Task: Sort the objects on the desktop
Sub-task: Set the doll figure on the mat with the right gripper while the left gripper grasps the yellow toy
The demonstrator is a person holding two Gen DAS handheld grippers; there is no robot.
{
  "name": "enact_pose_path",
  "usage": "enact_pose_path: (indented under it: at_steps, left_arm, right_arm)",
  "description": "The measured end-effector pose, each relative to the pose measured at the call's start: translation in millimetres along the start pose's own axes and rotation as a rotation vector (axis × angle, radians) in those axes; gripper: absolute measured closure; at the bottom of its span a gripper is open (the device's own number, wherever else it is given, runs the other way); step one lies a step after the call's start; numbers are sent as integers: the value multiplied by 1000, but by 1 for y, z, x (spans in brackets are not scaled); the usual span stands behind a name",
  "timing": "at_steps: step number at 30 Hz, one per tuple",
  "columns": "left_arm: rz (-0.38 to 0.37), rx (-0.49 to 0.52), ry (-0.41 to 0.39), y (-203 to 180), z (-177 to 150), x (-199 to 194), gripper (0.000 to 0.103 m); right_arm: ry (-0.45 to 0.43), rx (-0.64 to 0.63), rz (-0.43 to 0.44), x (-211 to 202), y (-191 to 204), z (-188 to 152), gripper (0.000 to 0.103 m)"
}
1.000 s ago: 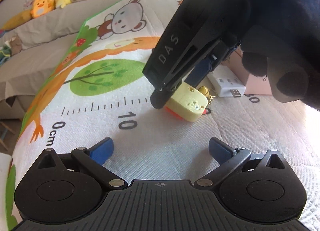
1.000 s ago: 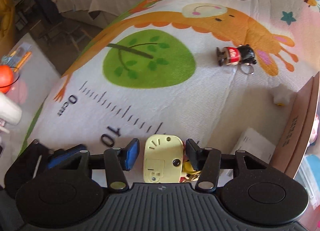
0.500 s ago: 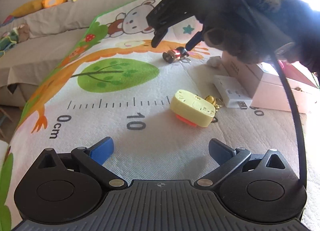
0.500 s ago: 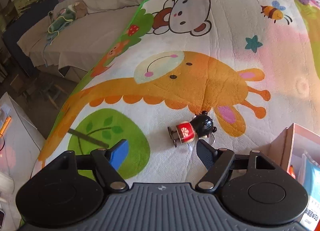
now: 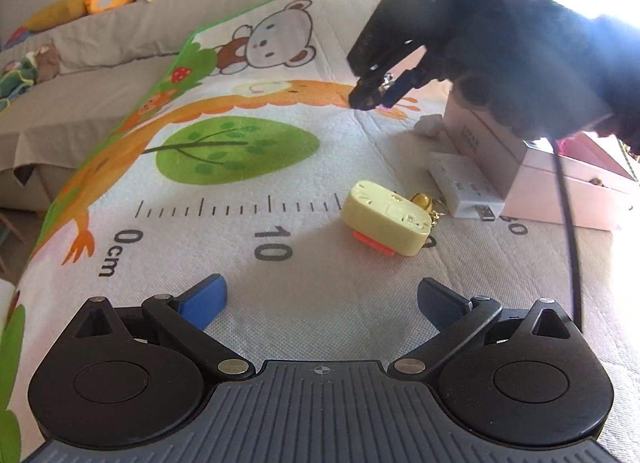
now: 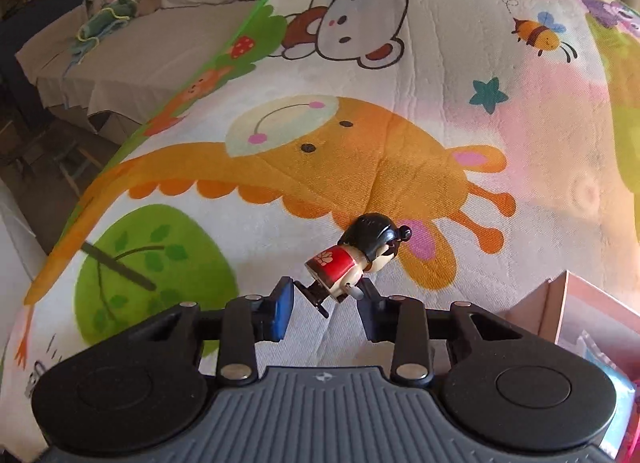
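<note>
Right gripper (image 6: 325, 313) jaws part-open, straddling the base end of the little doll figure (image 6: 354, 259); the blue left pad (image 6: 282, 309) looks apart from its black stand, the right finger close to or touching its underside, hard to tell. No firm pinch readable yet. Doll lies tilted on its side on the printed mat (image 6: 400, 123), black-haired head pointing away, red body nearest the fingers. Pink box (image 6: 576, 303) rim just to the right.

Left gripper (image 5: 320, 301) jaws wide open, holding nothing, low over the mat near the printed ruler. Ahead of it: yellow toy case (image 5: 386, 223) with an orange underside, lying flat, gold charm touching its far side. White power strip (image 5: 464, 187) beyond, against the pink box.

To do this well, my guess: push forward a bit so the pads land on the red body, not the thin stand, centre it, then close slowly. The rounded body may roll or squirt out. Lift straight, carry to the box.
</note>
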State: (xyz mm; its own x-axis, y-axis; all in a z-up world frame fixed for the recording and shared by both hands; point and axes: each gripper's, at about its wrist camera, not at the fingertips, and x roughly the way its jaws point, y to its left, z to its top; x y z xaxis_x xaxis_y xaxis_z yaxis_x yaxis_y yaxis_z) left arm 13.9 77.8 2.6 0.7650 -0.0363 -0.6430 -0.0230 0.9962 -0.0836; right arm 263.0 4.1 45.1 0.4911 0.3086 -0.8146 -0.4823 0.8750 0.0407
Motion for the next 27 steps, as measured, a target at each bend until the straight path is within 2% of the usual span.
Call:
enact_pose_path:
  at_steps: [5, 8, 12, 16, 17, 20, 23, 27]
  left_arm:
    - [17, 21, 9, -4, 0, 2, 0]
    - [36, 44, 19, -8, 1, 3, 0]
    - [58, 60, 25, -12, 1, 5, 0]
    - [68, 52, 29, -16, 6, 7, 0]
    - [69, 46, 27, -18, 8, 9, 0]
    - [65, 50, 12, -25, 14, 12, 0]
    - [62, 88, -13, -38, 22, 15, 0]
    - [47, 136, -52, -53, 31, 19, 0]
  right_arm:
    - [-69, -2, 128, -82, -6, -47, 69]
    - [-119, -26, 190, -134, -6, -95, 69]
    - [-97, 4, 235, -162, -19, -164, 69]
    - [-89, 32, 142, -157, -32, -217, 65]
    - [-102, 38, 103, -155, -35, -229, 58]
    - [-141, 53, 14, -152, -39, -254, 45]
    - [-171, 86, 8, -154, -43, -269, 36]
    - [-210, 121, -14, -157, -47, -280, 30]
